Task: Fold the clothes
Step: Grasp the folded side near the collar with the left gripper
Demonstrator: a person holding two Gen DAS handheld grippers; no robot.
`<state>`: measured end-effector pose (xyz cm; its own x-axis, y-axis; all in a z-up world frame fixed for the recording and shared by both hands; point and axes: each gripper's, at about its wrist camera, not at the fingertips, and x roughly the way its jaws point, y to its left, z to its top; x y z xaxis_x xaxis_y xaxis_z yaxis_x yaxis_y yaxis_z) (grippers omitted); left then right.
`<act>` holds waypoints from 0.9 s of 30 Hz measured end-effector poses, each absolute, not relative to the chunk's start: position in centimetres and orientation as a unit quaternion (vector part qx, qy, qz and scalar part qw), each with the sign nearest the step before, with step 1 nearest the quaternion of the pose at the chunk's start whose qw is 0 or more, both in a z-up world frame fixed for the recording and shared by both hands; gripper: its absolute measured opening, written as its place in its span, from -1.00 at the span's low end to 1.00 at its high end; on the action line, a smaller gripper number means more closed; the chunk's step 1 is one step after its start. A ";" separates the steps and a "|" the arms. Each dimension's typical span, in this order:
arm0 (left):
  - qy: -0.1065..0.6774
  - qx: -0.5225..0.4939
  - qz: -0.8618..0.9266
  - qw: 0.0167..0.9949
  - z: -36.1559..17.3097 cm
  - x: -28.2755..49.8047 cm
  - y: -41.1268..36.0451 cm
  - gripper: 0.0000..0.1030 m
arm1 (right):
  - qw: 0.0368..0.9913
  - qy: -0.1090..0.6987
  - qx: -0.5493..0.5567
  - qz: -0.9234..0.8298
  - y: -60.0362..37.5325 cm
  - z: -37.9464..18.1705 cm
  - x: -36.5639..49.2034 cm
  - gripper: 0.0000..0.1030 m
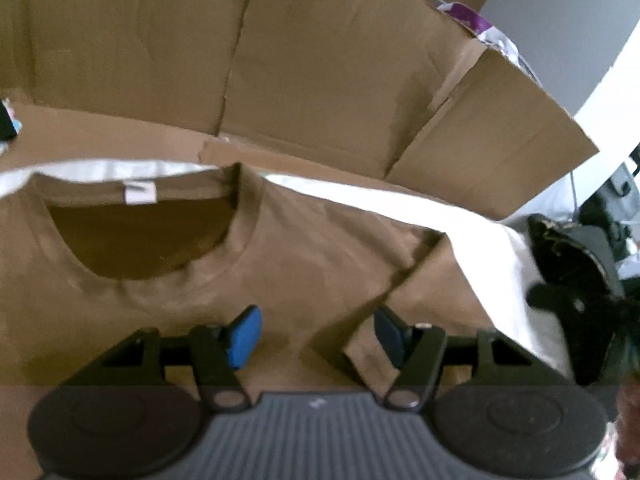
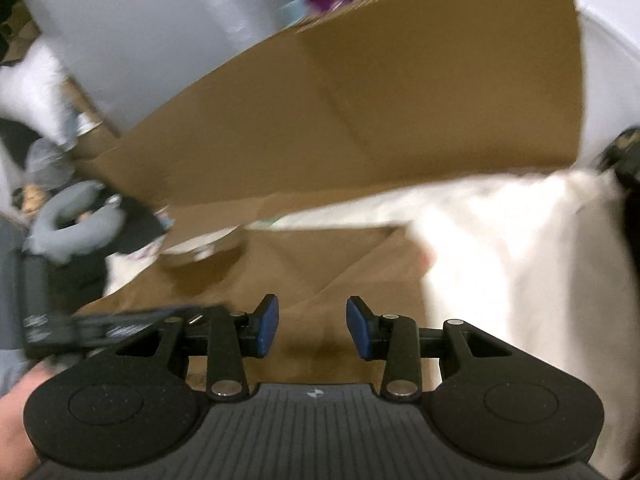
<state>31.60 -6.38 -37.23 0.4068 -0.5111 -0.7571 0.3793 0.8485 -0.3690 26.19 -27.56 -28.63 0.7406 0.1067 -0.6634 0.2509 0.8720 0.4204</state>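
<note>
A white sheet (image 1: 496,248) covers the surface, with a cardboard box (image 1: 320,72) behind it. The brown shirt (image 1: 280,264) lies flat, collar toward the box (ready for folding), so my left claw (image 1: 318,334) and right claw (image 2: 312,330) hover spread, pinching nothing.

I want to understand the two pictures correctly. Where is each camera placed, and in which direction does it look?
Left wrist: sits on the left gripper, looks forward and down at the brown T-shirt, its collar and folded sleeve; both blue pads show, open.
Right wrist: sits on the right gripper, looks forward and down at the same shirt on the white sheet; open pads and part of a hand show.
Shared: the shirt, the sheet and the cardboard box behind.
</note>
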 end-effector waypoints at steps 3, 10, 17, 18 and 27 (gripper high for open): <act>0.483 -0.088 -0.277 0.826 -38.1 31.5 -6.4 0.24 | 0.902 0.371 0.212 -0.060 -28.9 -29.4 27.3 -0.16; 0.504 -0.112 -0.281 0.809 -39.5 32.2 -6.6 -0.17 | 0.899 0.404 0.154 -0.073 -32.0 -31.9 29.9 -0.17; 0.516 -0.131 -0.293 0.794 -39.9 31.9 -6.9 -0.39 | 0.894 0.425 0.133 -0.042 -33.9 -34.1 32.9 -0.17; 0.516 -0.133 -0.296 0.792 -39.9 31.8 -7.0 -0.39 | 0.893 0.429 0.132 -0.038 -34.1 -34.4 33.2 -0.17; 0.524 -0.153 -0.273 0.792 -40.3 31.0 -7.7 -0.86 | 0.898 0.430 0.085 0.020 -33.5 -35.3 35.3 -0.17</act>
